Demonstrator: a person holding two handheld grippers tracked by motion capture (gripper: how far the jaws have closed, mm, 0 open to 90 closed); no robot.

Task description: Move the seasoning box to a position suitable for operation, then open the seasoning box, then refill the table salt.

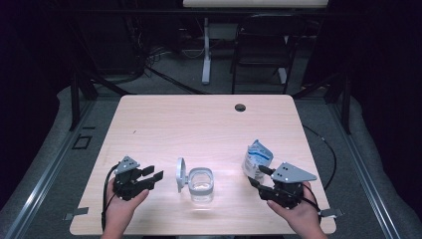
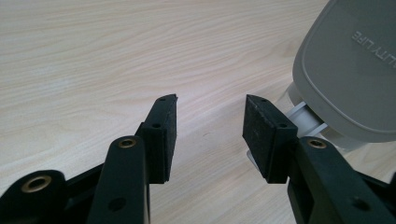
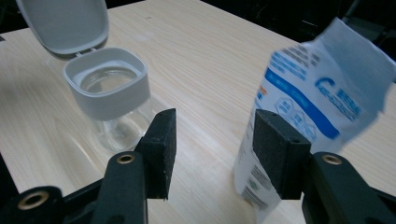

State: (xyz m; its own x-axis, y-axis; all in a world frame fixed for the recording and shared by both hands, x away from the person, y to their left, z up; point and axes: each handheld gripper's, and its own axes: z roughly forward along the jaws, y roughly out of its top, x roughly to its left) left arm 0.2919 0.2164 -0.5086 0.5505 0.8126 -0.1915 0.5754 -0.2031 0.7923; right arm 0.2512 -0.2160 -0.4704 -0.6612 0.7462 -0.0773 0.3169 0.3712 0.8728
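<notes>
A rectangular table of pale wood grain with rounded corners carries two things. A clear square jar with a grey collar and a hinged grey lid standing open on its left side stands near the front edge, about midway along it. A white and blue printed pouch with a torn-open top stands upright toward the front right corner, well apart from the jar. A small dark round hole sits near the back edge.
</notes>
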